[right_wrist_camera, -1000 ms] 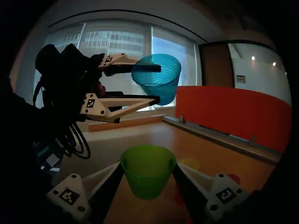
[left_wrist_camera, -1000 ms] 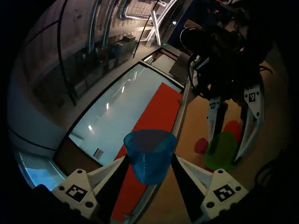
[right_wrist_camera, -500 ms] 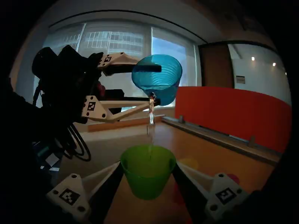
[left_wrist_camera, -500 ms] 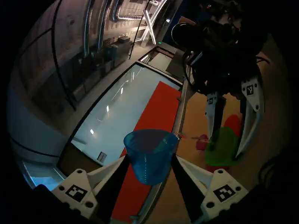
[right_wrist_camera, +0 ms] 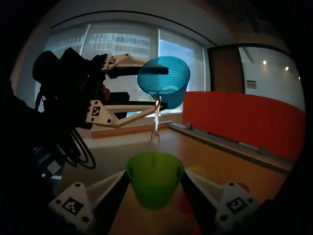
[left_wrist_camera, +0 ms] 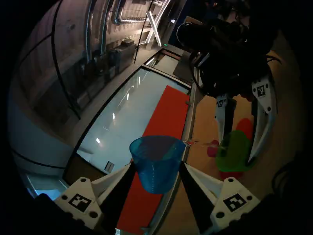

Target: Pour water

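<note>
wooden tabletop (right_wrist_camera: 219,154), warm brown, with a low orange-red partition (right_wrist_camera: 246,117) along its far edge and a wide window (right_wrist_camera: 117,43) behind showing buildings. a yellow disc (right_wrist_camera: 198,171) and a pink disc (right_wrist_camera: 243,187) lie flat on the wood near the right gripper's fingers; dark cables (right_wrist_camera: 80,150) loop at the table's left side. writing: only square black-and-white markers (right_wrist_camera: 71,205) on the gripper fingers, plus a small wall sign (right_wrist_camera: 251,84) too small to read. left gripper (left_wrist_camera: 156,166) is closed part way, both fingers pressing the sides of a blue cup (left_wrist_camera: 156,160). in the right gripper view that cup is held high and tipped, mouth towards the camera. a thin stream of water (right_wrist_camera: 156,117) runs off its lower lip and drops straight down. right gripper (right_wrist_camera: 155,176) likewise clamps a green cup (right_wrist_camera: 155,182) between both fingers, upright, mouth open upward, directly under the stream and well below the blue cup. whether water lies inside the green cup cannot be told. in the left gripper view the green cup sits off to the right, low over the wood.
</note>
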Available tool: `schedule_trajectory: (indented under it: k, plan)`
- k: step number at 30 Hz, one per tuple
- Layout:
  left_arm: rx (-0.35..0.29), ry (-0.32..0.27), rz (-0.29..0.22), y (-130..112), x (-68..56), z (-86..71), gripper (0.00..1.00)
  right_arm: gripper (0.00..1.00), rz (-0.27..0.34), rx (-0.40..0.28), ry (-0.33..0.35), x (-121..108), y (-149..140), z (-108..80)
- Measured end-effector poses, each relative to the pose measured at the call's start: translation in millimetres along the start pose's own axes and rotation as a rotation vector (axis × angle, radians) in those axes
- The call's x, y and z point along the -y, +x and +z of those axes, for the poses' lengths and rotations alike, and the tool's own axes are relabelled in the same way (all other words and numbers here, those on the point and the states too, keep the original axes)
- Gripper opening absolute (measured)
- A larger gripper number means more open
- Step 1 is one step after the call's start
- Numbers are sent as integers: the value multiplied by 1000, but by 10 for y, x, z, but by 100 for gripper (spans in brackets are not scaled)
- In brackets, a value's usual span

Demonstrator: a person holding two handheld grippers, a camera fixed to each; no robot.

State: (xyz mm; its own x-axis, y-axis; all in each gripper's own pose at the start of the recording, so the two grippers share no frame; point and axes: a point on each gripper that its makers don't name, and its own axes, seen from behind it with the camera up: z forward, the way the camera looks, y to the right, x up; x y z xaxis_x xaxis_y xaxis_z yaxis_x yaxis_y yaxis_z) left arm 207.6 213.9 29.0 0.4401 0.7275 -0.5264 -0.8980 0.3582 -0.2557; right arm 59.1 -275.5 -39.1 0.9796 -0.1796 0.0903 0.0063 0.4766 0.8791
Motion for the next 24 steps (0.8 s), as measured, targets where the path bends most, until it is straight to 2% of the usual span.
schedule_trajectory:
  k: [24]
  plan:
    - [-4,-7,62,84,37,-60,79,90,-9,-7,-2,9,26,-22]
